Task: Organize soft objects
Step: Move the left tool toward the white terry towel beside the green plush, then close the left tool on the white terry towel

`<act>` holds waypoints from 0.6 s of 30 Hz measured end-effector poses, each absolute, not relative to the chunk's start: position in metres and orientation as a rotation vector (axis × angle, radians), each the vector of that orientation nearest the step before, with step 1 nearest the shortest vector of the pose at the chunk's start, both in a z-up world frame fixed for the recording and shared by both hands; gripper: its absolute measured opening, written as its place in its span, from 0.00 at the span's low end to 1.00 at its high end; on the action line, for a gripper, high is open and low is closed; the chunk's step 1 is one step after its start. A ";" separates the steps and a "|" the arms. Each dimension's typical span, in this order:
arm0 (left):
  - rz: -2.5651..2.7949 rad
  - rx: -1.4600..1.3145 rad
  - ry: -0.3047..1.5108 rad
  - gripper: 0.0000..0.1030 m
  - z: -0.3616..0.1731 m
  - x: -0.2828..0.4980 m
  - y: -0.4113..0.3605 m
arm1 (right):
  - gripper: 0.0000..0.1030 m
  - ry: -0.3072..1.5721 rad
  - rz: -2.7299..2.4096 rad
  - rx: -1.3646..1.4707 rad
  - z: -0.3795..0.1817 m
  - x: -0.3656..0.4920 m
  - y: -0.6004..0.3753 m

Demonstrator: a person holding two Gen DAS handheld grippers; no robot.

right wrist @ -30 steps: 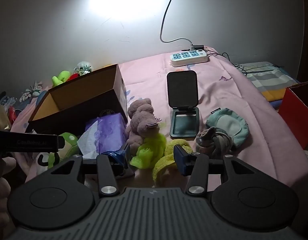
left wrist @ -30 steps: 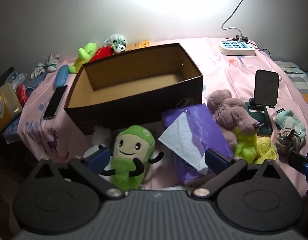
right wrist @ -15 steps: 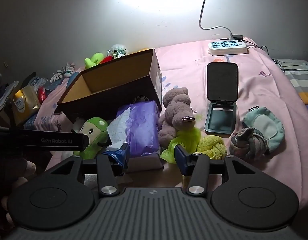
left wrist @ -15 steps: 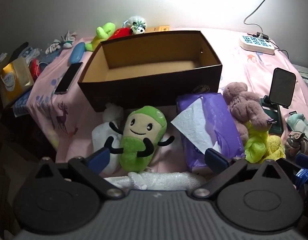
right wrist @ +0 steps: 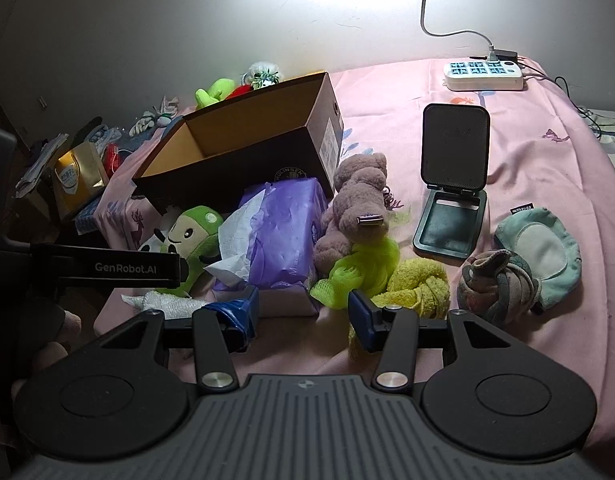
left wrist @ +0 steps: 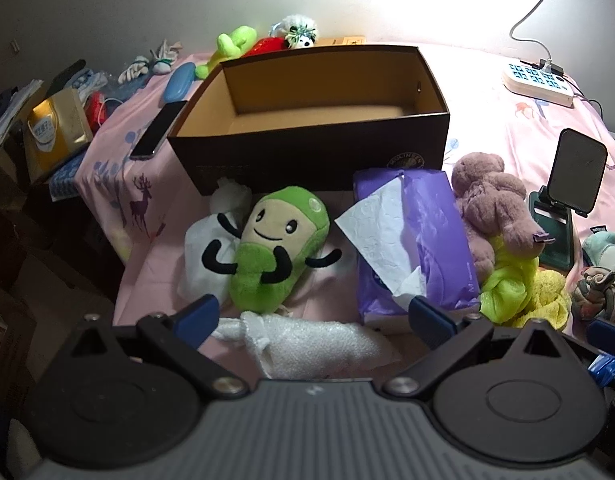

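Observation:
An open, empty dark cardboard box (left wrist: 323, 164) (right wrist: 243, 168) stands on the pink bedsheet. In front of it lie a green smiling plush (left wrist: 273, 248) (right wrist: 195, 240), a purple tissue pack (left wrist: 423, 240) (right wrist: 283, 232), a mauve teddy bear (left wrist: 491, 204) (right wrist: 355, 208), a lime mesh puff (right wrist: 359, 272) and a yellow cloth (right wrist: 419, 286). My left gripper (left wrist: 313, 316) is open and empty above white foam wrap (left wrist: 307, 340), just short of the green plush. My right gripper (right wrist: 303, 312) is open and empty in front of the lime puff.
A phone stand (right wrist: 453, 176), a knotted grey cloth (right wrist: 497, 284), a teal pouch (right wrist: 543, 248) and a power strip (right wrist: 483, 74) lie to the right. More plush toys (left wrist: 263, 40), a phone (left wrist: 157, 130) and a yellow packet (left wrist: 53, 132) sit behind and left of the box.
Both grippers have drawn back and shifted left. The green plush and the white foam wrap now show more fully in front of the left gripper. Nothing was grasped.

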State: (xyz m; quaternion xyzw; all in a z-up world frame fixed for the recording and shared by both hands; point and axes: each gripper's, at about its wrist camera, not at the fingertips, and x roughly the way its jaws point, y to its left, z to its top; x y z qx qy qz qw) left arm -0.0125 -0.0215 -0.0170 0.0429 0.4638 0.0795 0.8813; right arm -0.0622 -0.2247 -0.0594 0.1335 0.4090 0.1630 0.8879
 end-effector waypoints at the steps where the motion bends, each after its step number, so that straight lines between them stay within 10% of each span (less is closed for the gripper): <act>1: 0.171 0.088 0.970 0.98 -0.018 -0.013 -0.023 | 0.32 0.855 0.344 0.278 -0.061 -0.062 -0.226; 18: 0.209 -0.004 0.982 0.98 -0.029 -0.035 0.001 | 0.32 0.904 0.429 0.296 -0.073 -0.059 -0.240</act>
